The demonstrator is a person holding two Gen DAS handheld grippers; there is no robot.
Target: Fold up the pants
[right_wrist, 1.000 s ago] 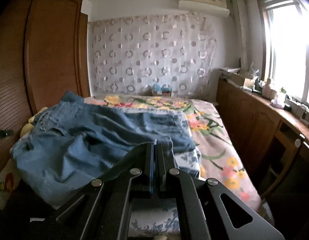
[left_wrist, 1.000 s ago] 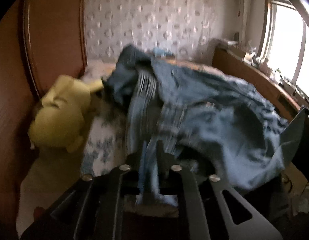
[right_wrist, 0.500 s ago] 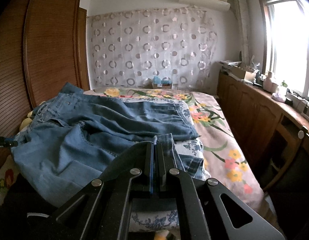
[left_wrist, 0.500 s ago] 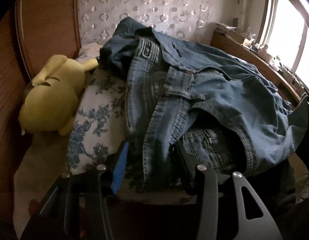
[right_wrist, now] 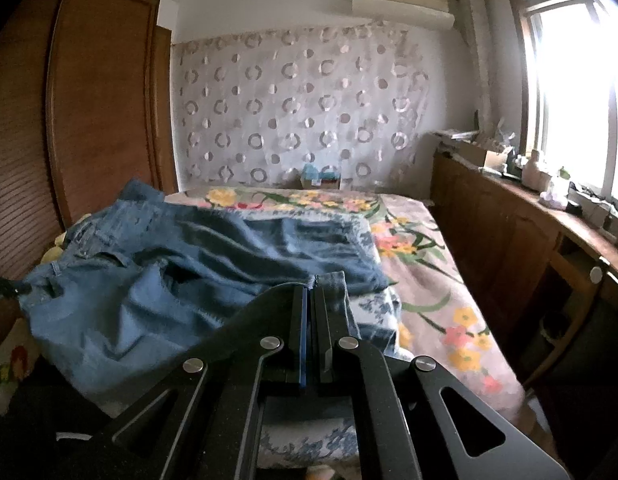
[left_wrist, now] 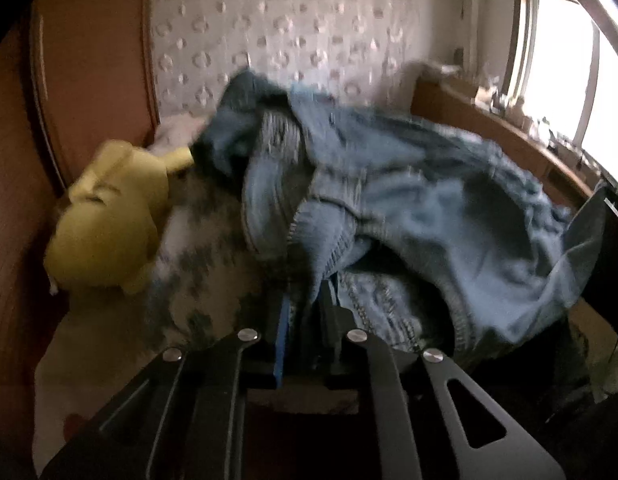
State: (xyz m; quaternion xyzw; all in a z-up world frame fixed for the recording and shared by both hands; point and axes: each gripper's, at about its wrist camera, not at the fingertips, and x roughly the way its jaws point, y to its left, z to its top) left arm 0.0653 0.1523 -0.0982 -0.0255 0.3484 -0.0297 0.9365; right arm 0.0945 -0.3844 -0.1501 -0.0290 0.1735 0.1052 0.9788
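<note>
Both tongs (left_wrist: 305, 300) (right_wrist: 311, 300) level, clamping jeans (right_wrist: 157, 280).

A bed (right_wrist: 421, 256) with a floral cover runs to the far wall, where a circle-patterned curtain (right_wrist: 301, 112) hangs. A wooden wardrobe (right_wrist: 101, 92) stands left; a bright window (right_wrist: 569, 80) above a cluttered wooden ledge (right_wrist: 549, 216) lights the right.

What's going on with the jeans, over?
Left gripper shut on jeans. Right gripper shut on hem. Jeans rumpled, unfolded. Yellow plush toy beside them.
</note>
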